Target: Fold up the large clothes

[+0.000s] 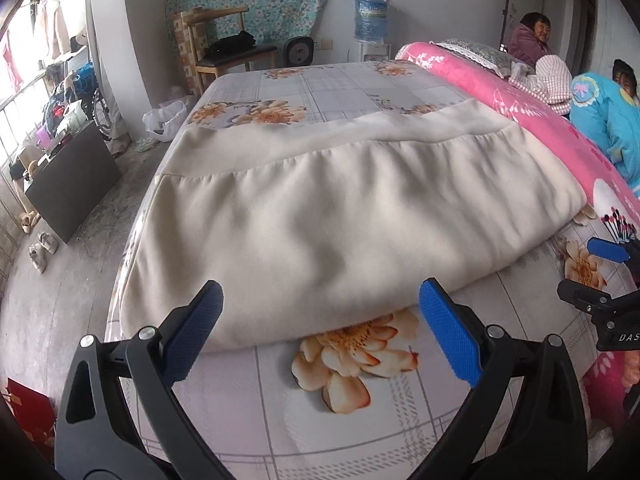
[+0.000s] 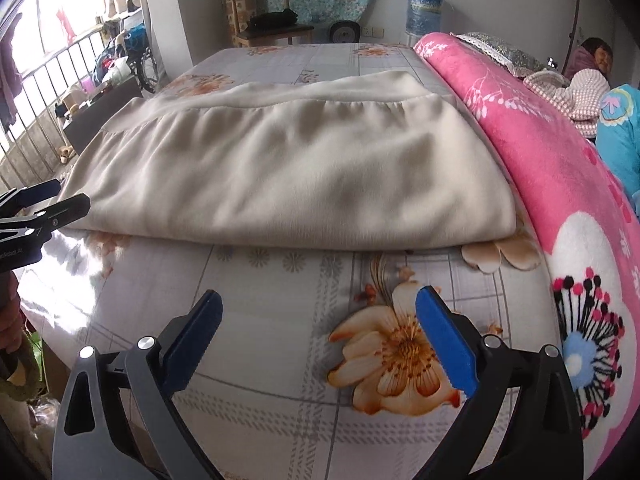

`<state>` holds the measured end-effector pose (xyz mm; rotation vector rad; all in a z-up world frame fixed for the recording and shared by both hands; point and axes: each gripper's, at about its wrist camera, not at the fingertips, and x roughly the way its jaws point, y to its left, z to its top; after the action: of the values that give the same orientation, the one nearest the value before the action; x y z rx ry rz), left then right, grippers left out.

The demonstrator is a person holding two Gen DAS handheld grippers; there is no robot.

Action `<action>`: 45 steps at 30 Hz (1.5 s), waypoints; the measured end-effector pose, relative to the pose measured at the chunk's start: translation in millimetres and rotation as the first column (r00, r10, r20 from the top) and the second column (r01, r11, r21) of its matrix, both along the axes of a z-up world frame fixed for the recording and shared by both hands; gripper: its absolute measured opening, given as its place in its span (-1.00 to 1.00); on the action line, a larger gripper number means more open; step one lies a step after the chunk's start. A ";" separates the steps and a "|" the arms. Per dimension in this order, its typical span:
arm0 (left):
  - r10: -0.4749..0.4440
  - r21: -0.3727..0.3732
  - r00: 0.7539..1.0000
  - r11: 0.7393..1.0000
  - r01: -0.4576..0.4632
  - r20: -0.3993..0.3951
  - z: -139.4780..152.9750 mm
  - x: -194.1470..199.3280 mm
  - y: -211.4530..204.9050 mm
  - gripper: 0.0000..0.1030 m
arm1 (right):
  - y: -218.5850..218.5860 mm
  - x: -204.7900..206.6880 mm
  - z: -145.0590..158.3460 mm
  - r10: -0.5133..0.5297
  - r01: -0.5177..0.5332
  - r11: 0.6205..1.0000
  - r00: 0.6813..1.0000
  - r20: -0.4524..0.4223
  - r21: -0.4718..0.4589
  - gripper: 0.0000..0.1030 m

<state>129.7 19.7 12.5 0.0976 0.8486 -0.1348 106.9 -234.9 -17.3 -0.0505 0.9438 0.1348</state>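
A large cream garment (image 1: 320, 204) (image 2: 288, 172) lies folded flat across the bed, its gathered seam toward the far side. My left gripper (image 1: 320, 304) hovers open just over the garment's near edge, nothing between its blue pads. My right gripper (image 2: 318, 312) is open above the flowered bedsheet (image 2: 280, 360), a short way back from the garment's near fold. Each gripper shows at the edge of the other's view: the right gripper (image 1: 600, 268) at the right, the left gripper (image 2: 52, 200) at the left beside the garment's corner.
A rolled pink flowered quilt (image 1: 532, 120) (image 2: 560, 168) runs along the bed's right side. Two people (image 1: 600, 108) sit beyond it. A wooden chair (image 1: 228, 52), a water jug (image 1: 372, 16) and a heater stand past the bed. A dark board (image 1: 76, 184) and shoes lie on the floor to the left.
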 end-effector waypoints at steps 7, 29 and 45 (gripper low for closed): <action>-0.016 -0.009 0.998 1.000 0.016 -0.061 -15.7 -26.7 -13.9 0.84 | 2.5 -19.8 -9.0 -0.003 0.004 0.999 1.000 -0.027 0.033 0.84; -0.004 -0.108 0.997 0.994 -0.004 -0.071 -15.9 -46.7 -18.4 0.84 | 4.7 -33.2 -8.8 -0.043 0.044 0.998 0.999 -0.022 0.044 0.84; 0.131 0.012 0.991 0.991 -0.132 0.029 16.5 -58.0 -11.3 0.84 | 15.2 -38.6 18.9 -0.029 0.026 0.998 0.999 0.046 0.055 0.84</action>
<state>71.7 8.4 29.0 0.0559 0.8253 -0.0039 68.3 -219.6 1.6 0.0098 0.8931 0.1337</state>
